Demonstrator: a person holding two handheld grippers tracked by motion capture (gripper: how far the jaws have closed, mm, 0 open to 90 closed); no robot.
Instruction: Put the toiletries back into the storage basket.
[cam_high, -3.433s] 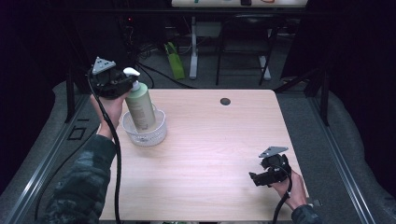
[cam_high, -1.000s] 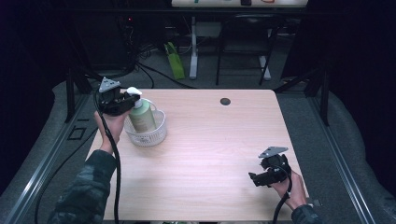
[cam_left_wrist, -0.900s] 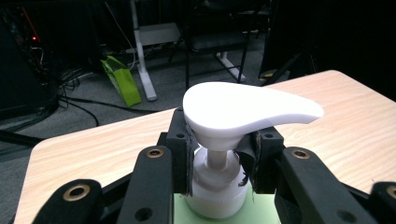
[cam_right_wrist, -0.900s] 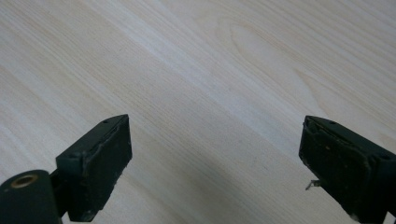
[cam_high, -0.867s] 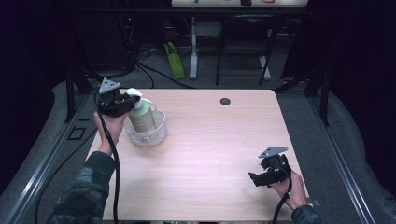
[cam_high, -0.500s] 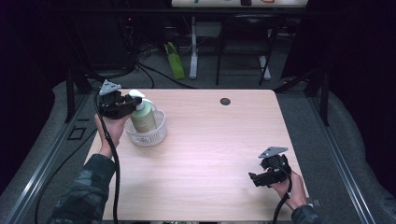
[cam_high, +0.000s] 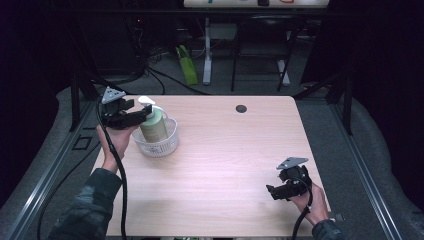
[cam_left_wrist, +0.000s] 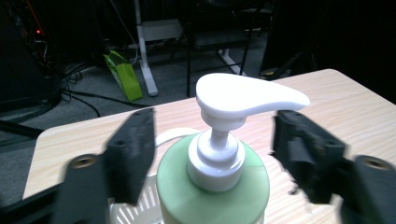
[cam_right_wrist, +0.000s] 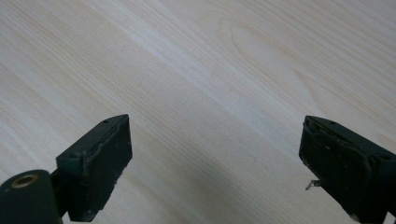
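I'm looking down on a pale wooden table (cam_high: 215, 165) with a small dark round cap (cam_high: 241, 108) set into its far edge. Grey carpet (cam_high: 325, 120) lies around it, crossed by metal rails (cam_high: 367, 165) on both sides. Beyond, the room is dark: white desk legs (cam_high: 207, 55), a black chair frame (cam_high: 260, 60), a green bag (cam_high: 186, 65) on the floor and loose black cables (cam_high: 165, 80).
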